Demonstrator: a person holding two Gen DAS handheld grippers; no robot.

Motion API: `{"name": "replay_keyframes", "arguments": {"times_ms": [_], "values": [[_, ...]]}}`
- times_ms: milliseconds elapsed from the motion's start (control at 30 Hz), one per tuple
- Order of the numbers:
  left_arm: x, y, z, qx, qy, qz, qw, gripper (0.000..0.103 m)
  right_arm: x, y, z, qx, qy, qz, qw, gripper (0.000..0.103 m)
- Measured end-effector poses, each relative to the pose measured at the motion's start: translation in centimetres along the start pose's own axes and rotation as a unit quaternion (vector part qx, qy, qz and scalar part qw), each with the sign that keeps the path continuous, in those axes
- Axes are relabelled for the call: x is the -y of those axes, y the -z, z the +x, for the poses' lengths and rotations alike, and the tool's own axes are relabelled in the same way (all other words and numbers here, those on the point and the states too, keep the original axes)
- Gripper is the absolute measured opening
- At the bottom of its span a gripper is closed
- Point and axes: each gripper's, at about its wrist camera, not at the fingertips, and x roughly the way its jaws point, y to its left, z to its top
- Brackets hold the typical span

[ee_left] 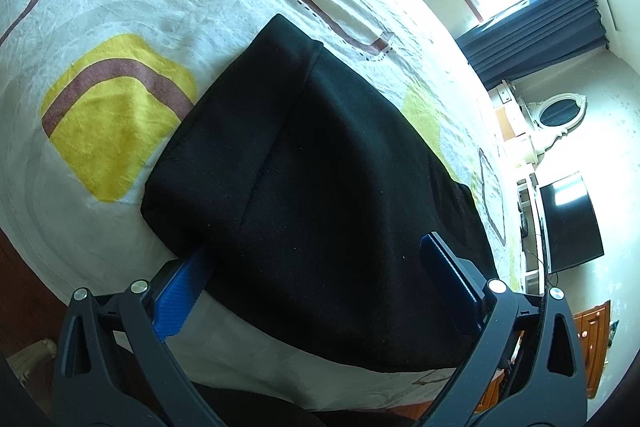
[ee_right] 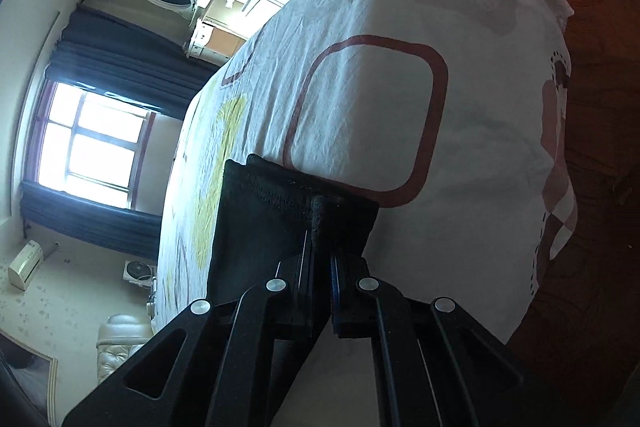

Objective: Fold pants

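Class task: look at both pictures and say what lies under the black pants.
Under the black pants lies the patterned bedsheet, showing on every side. The sheet's pattern directly beneath them is covered, so it cannot be seen.

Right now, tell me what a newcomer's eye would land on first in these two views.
First, the folded black pants lying on the patterned bedsheet, filling the middle of the left wrist view. There the left gripper stands open, one blue pad tucked under the cloth's near edge. In the right wrist view the right gripper is shut on a stitched hem of the pants, with the bright window glaring at left.
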Motion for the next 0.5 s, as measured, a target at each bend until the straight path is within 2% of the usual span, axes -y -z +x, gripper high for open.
{"name": "replay_keyframes", "arguments": {"times_ms": [133, 233, 267, 300, 400, 467, 500], "values": [[0.1, 0.0, 0.0, -0.001, 0.0, -0.001, 1.0, 0.1, -1.1, -0.8, 0.2, 0.002, 0.004, -0.012, 1.0, 0.005], [0.1, -0.1, 0.1, -0.003, -0.001, 0.0, 1.0, 0.1, -0.5, -0.5, 0.5, -0.005, -0.005, 0.004, 1.0, 0.009], [0.2, -0.1, 0.1, -0.005, -0.003, 0.0, 1.0, 0.1, -0.2, -0.3, 0.4, -0.006, -0.017, 0.018, 1.0, 0.013], [0.3, -0.2, 0.1, -0.006, -0.004, 0.002, 1.0, 0.1, 0.2, 0.0, 0.2, -0.006, -0.031, 0.034, 0.999, 0.027], [0.5, -0.4, 0.3, -0.016, -0.009, 0.005, 0.9998, 0.1, 0.3, 1.6, -0.2, -0.015, -0.074, 0.069, 0.995, 0.046], [0.4, -0.7, 0.3, -0.022, -0.007, 0.0, 0.9997, 0.1, -0.1, 2.9, -0.1, -0.037, -0.086, 0.075, 0.993, 0.052], [0.3, -0.9, 0.3, -0.025, -0.004, -0.005, 0.9997, 0.1, -0.5, 3.6, -0.1, -0.044, -0.074, 0.07, 0.994, 0.052]]}}
